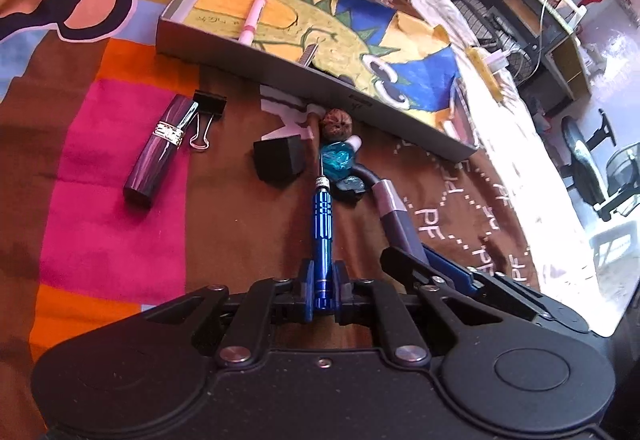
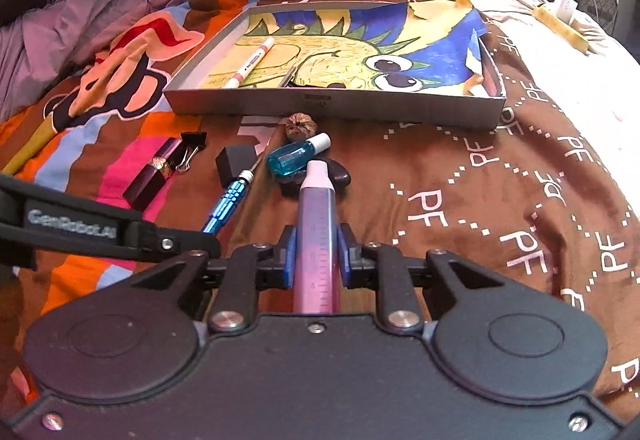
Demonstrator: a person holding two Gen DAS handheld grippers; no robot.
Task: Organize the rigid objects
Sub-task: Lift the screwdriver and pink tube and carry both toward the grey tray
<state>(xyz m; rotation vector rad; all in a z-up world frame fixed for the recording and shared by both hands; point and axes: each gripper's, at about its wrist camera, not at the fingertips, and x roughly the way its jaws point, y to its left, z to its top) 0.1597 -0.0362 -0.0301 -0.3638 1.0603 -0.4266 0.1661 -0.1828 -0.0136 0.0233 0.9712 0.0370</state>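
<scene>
Left wrist: blue screwdriver (image 1: 322,224) clamped in left gripper (image 1: 323,280)

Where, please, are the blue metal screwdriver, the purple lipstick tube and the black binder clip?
Blue metal screwdriver (image 1: 322,215): left wrist view, on its ribbed handle.
Purple lipstick tube (image 1: 160,151): left wrist view, mid-body.
Black binder clip (image 1: 210,105): left wrist view, black body.

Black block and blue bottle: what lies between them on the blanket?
The thin metal tip of the blue screwdriver runs between the black block and the blue bottle; clearest in the right wrist view.
</scene>
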